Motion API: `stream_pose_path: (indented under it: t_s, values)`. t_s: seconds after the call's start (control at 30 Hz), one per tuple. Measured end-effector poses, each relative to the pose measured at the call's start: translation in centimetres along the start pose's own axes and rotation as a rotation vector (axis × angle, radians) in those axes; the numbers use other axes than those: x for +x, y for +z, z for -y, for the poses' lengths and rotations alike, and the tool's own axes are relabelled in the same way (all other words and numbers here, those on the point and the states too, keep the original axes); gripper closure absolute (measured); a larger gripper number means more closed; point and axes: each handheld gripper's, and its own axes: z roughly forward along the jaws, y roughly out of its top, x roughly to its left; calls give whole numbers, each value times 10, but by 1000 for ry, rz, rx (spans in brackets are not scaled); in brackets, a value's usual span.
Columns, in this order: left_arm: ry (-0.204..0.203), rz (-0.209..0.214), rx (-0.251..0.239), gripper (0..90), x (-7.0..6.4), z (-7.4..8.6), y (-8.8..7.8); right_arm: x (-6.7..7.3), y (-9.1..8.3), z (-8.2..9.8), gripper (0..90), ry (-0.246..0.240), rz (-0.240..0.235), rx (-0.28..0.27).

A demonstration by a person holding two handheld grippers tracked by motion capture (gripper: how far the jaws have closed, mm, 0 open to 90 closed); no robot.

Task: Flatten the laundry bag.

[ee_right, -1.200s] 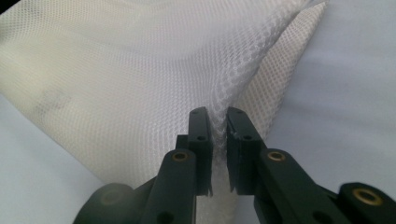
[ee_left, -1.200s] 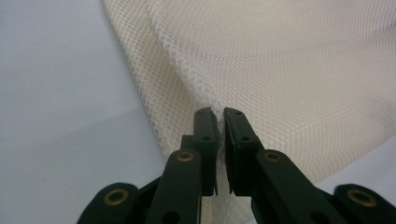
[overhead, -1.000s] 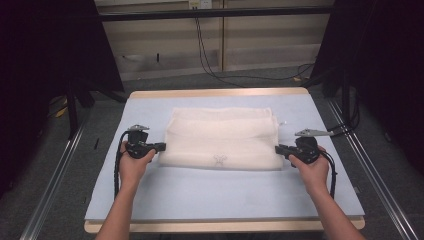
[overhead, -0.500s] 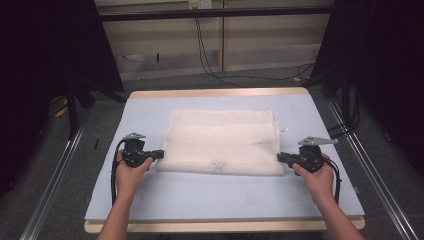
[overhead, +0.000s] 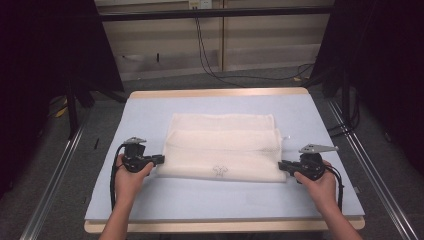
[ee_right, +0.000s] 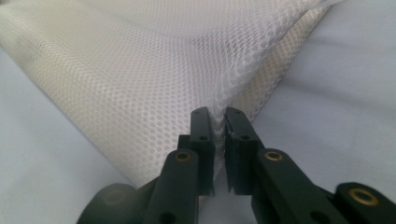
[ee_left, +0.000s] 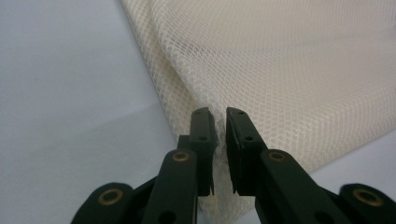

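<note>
Mesh cloth (overhead: 222,147) laid folded at table (overhead: 150,107) centre. Left gripper (overhead: 161,159) at 9 o'clock corner, jaws just eased, mesh between; right gripper (ee_right: 219,122) pinched on 3 o'clock corner. Weave resolved in gripper views; embroidered mark (overhead: 218,170) seen from above.

One cream-white mesh cloth (overhead: 222,147), folded into layers, is lying between the two grippers. Two black two-jaw grippers are showing: one left gripper (overhead: 161,159) at the cloth's left edge and one right gripper (overhead: 281,165) at its right edge, each carried by one hand, so two hands are showing. One small dark printed mark (overhead: 218,170) is sitting on the cloth. One pale blue rectangular table top (overhead: 150,110) is lying under both grippers. Two grey three-cornered plates are riding on top, one per gripper.
</note>
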Motion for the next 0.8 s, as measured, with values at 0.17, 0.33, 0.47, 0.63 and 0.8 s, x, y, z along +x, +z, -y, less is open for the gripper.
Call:
stream_pose_path:
  t_s: [0.17,0.33,0.47,0.63,0.8]
  values:
    - [6,-7,31,779,2,2,3,2,0,0,605,41,59,27]
    - [-19,-49,44,540,3,2,6,0,3,0,614,87,64,55]
    - [-13,-25,76,682,2,-2,13,-1,9,-4,824,89,15,68]
    - [-15,-41,57,826,4,-12,19,-2,17,-16,855,70,33,45]
    - [-36,-61,45,827,9,-23,28,-10,31,-35,843,39,67,45]
